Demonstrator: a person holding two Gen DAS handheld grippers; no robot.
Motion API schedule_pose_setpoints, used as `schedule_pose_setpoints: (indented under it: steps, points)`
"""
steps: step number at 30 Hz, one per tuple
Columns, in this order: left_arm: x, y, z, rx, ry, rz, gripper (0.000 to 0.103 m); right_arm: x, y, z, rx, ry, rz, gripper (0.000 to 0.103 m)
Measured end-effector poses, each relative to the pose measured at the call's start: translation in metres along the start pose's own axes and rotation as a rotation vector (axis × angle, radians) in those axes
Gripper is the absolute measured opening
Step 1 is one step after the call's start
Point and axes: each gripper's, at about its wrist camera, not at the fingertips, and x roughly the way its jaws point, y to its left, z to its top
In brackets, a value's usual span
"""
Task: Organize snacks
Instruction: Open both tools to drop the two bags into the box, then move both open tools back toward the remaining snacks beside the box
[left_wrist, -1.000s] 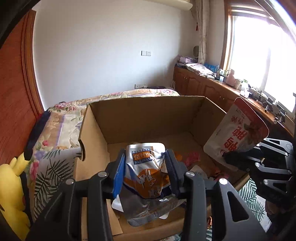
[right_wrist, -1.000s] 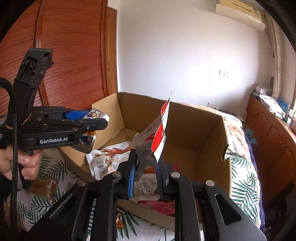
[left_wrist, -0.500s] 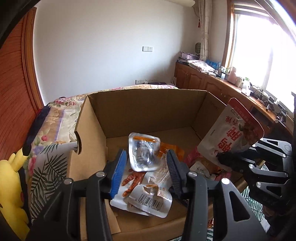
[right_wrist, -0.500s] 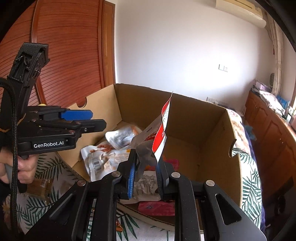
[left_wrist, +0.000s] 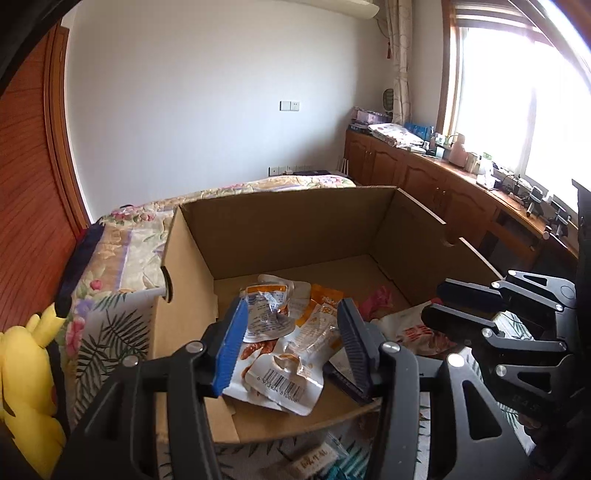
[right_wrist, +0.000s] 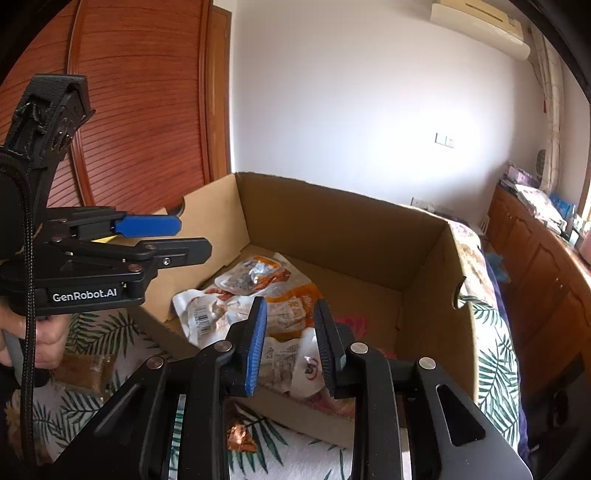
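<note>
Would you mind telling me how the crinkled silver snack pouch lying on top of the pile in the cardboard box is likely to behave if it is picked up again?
The silver pouch is creased and dented, so it probably flops and bends in a grip. Its shiny foil surface looks slippery, so a pinch at a thin edge may slide. It rests loosely on other packets in the cardboard box, which suggests it is light and would shift if pushed.

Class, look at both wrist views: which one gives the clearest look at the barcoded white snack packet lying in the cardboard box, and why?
The left wrist view: the white snack packet lies in front of the camera, barcode legible, inside the cardboard box. The right wrist view shows it smaller, off to the side and partly covered by other packets.
</note>
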Motion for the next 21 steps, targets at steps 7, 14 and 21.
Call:
schedule_pose_setpoints:
  steps: [7, 14, 21]
  points:
    - [-0.04, -0.007, -0.008, 0.025, -0.028, 0.011, 0.055, -0.036, 0.012, -0.006, 0.014, -0.053, 0.01, 0.027]
    - [-0.06, -0.012, -0.034, 0.037, -0.004, 0.02, 0.061, -0.055, 0.029, -0.024, 0.033, -0.063, 0.028, 0.029]
    - [-0.069, -0.006, -0.065, 0.025, 0.022, 0.034, 0.075, -0.063, 0.035, -0.044, 0.053, -0.048, 0.028, 0.03]
